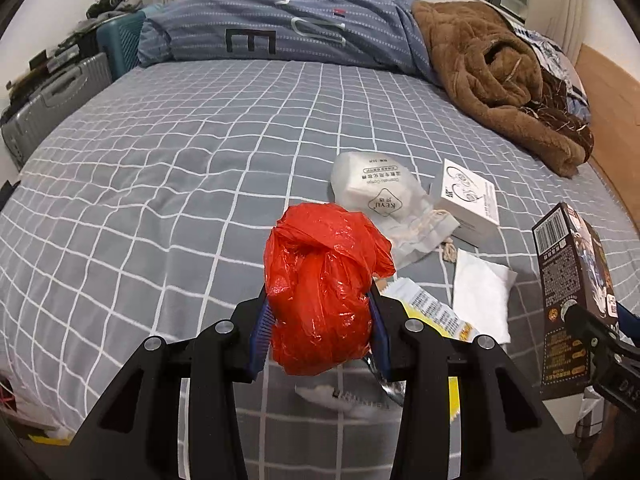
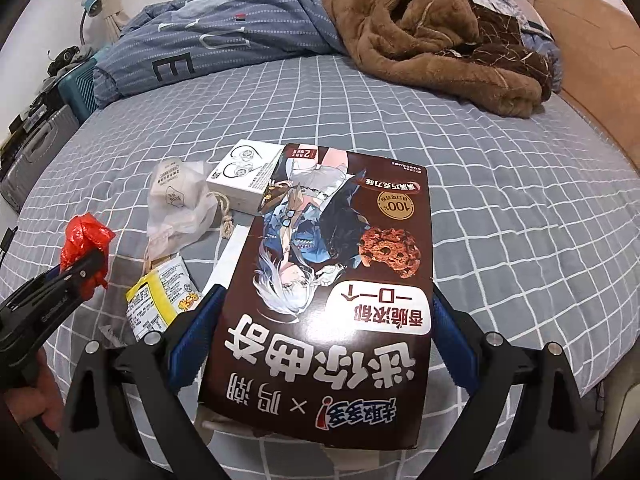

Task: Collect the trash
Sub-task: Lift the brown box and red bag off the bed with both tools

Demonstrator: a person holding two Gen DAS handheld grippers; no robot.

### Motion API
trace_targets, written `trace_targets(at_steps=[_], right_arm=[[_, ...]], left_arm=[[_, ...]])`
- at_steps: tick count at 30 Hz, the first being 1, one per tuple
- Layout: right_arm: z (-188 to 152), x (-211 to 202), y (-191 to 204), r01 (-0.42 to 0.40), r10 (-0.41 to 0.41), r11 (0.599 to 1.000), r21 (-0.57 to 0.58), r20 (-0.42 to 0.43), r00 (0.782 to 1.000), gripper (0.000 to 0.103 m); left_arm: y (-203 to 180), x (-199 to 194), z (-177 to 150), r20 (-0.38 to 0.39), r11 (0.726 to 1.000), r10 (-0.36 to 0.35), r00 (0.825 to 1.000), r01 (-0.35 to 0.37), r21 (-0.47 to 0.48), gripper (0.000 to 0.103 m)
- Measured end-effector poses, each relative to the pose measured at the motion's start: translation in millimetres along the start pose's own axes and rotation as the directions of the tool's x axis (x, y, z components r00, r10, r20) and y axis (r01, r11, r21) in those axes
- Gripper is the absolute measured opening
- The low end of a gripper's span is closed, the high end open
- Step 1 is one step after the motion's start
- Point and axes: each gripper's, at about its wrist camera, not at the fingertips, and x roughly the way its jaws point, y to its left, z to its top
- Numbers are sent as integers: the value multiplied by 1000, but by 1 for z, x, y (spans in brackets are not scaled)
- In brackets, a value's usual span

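Note:
My left gripper [image 1: 320, 312] is shut on a crumpled red plastic bag [image 1: 324, 284] and holds it above the grey checked bed [image 1: 160, 184]. My right gripper [image 2: 324, 320] is shut on a brown cookie box [image 2: 332, 280], which also shows in the left wrist view [image 1: 572, 288]. On the bed lie a white drawstring pouch [image 1: 376, 196], a white earphone box [image 1: 472, 200], a white tissue [image 1: 480, 292] and a yellow wrapper [image 2: 160, 296]. The red bag also shows at the left in the right wrist view [image 2: 84, 240].
A brown fleece blanket [image 1: 492, 76] and a blue duvet [image 1: 280, 28] are heaped at the far side of the bed. Suitcases [image 1: 52, 100] stand at the left. A wooden headboard [image 2: 592, 40] is at the right.

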Motion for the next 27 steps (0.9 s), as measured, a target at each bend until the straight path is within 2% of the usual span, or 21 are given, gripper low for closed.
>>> trace_targets(at_steps=[13, 27], right_arm=[[-12, -35, -13, -3, 3, 1000, 6, 45, 999, 91], [-21, -68, -15, -36, 36, 999, 3, 89, 995, 91]], left_arm=[[-8, -33, -21, -1, 999, -5, 1000, 5, 33, 40], [-11, -64, -38, -6, 999, -31, 1000, 31, 21, 40]])
